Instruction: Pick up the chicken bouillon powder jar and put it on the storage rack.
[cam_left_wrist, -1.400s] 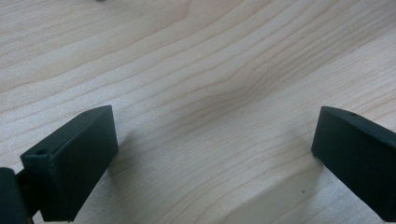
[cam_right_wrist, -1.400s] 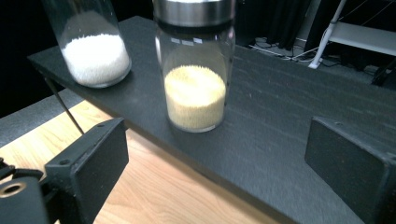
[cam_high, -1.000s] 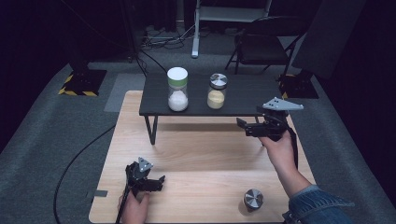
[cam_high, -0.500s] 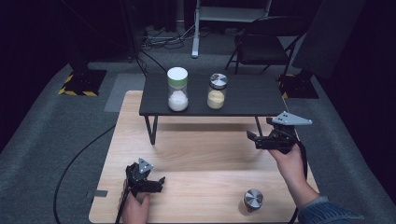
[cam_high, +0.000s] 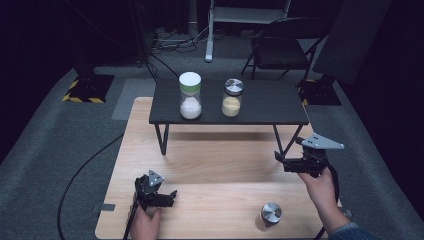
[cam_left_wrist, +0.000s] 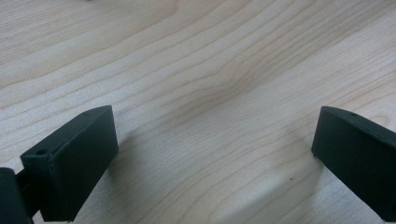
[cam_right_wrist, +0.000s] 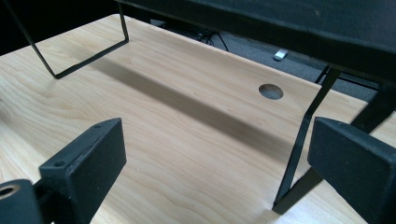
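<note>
Two jars stand on a small black shelf (cam_high: 260, 112): a white-lidded jar (cam_high: 190, 96) of white powder on the left and a metal-lidded jar (cam_high: 232, 97) of yellow grains to its right. A loose metal lid (cam_high: 271, 213) lies on the wooden table (cam_high: 215, 155) near the front right. My right gripper (cam_high: 280, 159) hovers open and empty by the shelf's right front leg (cam_right_wrist: 299, 149), its fingers (cam_right_wrist: 88, 158) pointing left. My left gripper (cam_high: 170, 197) rests low at the front left, open, with bare wood between its fingers (cam_left_wrist: 74, 158).
The shelf's thin wire legs (cam_high: 161, 140) stand on the table. A round hole (cam_right_wrist: 271, 91) is cut in the tabletop beneath the shelf. Cables (cam_high: 85, 175) trail over the grey carpet, and a folding chair (cam_high: 280, 47) stands behind.
My right gripper has come down and toward the front right, from level with the shelf top to beside its right leg. The left gripper has stayed put.
</note>
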